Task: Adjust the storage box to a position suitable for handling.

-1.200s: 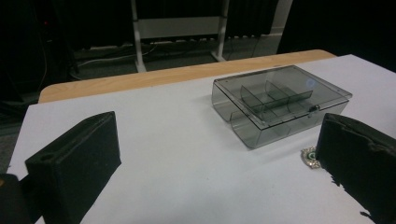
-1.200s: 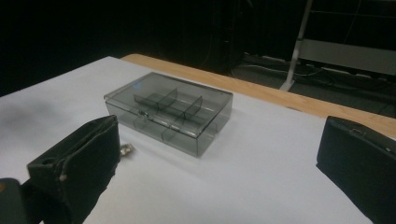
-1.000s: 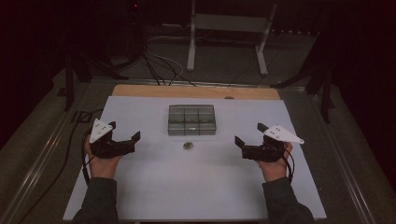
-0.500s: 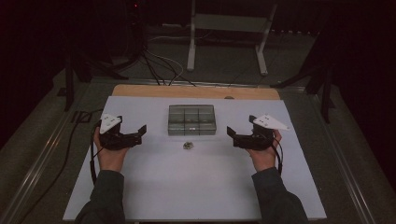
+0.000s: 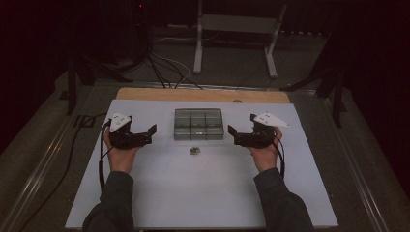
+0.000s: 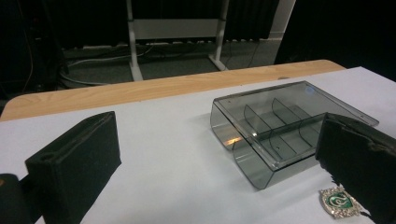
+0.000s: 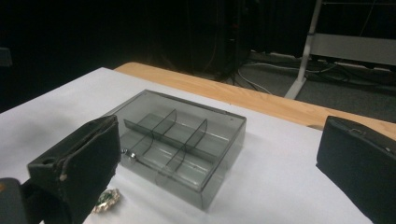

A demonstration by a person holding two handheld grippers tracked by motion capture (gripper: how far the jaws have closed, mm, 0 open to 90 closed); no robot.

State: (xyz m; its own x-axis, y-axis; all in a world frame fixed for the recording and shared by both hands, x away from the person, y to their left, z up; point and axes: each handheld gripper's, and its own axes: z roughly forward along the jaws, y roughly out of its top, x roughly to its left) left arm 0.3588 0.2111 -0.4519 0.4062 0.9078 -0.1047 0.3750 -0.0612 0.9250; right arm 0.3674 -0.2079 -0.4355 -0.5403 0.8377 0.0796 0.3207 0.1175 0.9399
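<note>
Nearest the camera in the high view, two dark-sleeved forearms are coming in from the bottom edge, each hand holding a set of tongs above the white-covered surface (image 5: 203, 193). Left tongs (image 5: 151, 133) are standing open, jaws spread wide and gripping nothing, pointing toward the middle of the surface. Right tongs (image 5: 233, 135) are likewise standing open and empty, pointing inward from the opposite side. Both are hovering level with each other, well apart, with the box lying between them.

Slightly ahead of the hands, a small silver-rimmed green badge (image 5: 194, 151) is lying flat on the surface, roughly midway between the two tongs and untouched by either. In the left gripper view the badge (image 6: 338, 202) is sitting just beside the near edge of the box, partly behind the right-hand jaw. In the right gripper view it (image 7: 107, 199) is showing beside the left-hand jaw, again near the box front.

Just beyond the badge, a smoky grey transparent plastic box (image 5: 198, 123) with inner dividers is resting on the surface, close to the badge but apart from it. Dividers are splitting it into six compartments, which are appearing empty.

Farther back, a light wooden strip (image 5: 203, 95) is running along the far edge of the surface. Behind it, on the dark floor, a white metal stand (image 5: 237, 29) and loose cables (image 5: 167, 67) are lying.
</note>
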